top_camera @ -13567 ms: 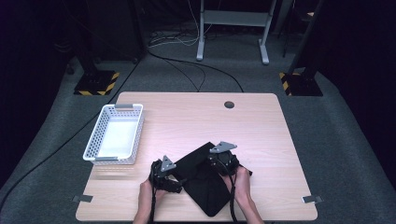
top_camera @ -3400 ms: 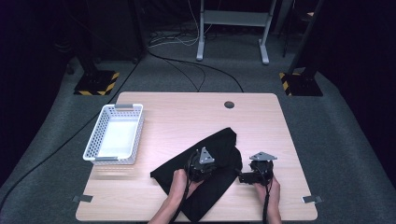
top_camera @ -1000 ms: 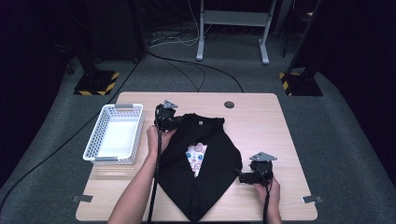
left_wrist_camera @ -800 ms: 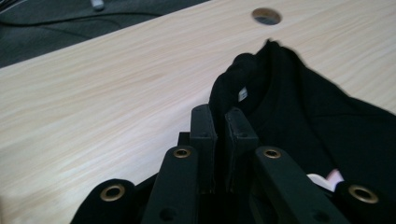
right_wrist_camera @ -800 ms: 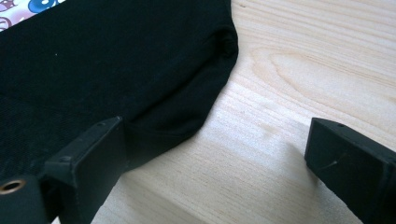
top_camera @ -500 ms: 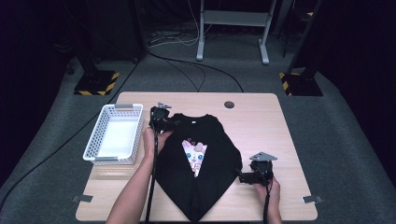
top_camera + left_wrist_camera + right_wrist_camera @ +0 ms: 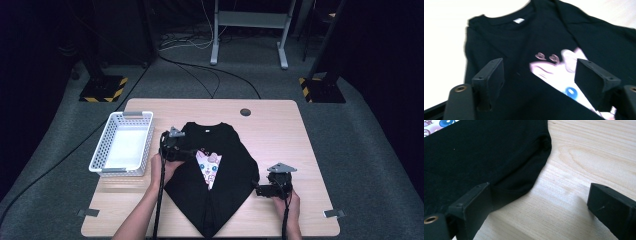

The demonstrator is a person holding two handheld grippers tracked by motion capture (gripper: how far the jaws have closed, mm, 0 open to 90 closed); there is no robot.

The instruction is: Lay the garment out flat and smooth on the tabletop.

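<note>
While the black T-shirt (image 7: 220,175) lies folded at centre of the tabletop (image 7: 280,135), the left hand-held gripper (image 7: 184,152) hovers wide open above its left edge, gripping nothing; the right hand-held gripper (image 7: 260,189), equally wide, sits empty beside its lower-right edge.

One black T-shirt (image 7: 220,180) lies on one wooden table (image 7: 280,130), and one white basket (image 7: 122,145) sits beside it. Two grippers are there, the left gripper (image 7: 186,154) and the right gripper (image 7: 259,189), each held in one hand.
</note>
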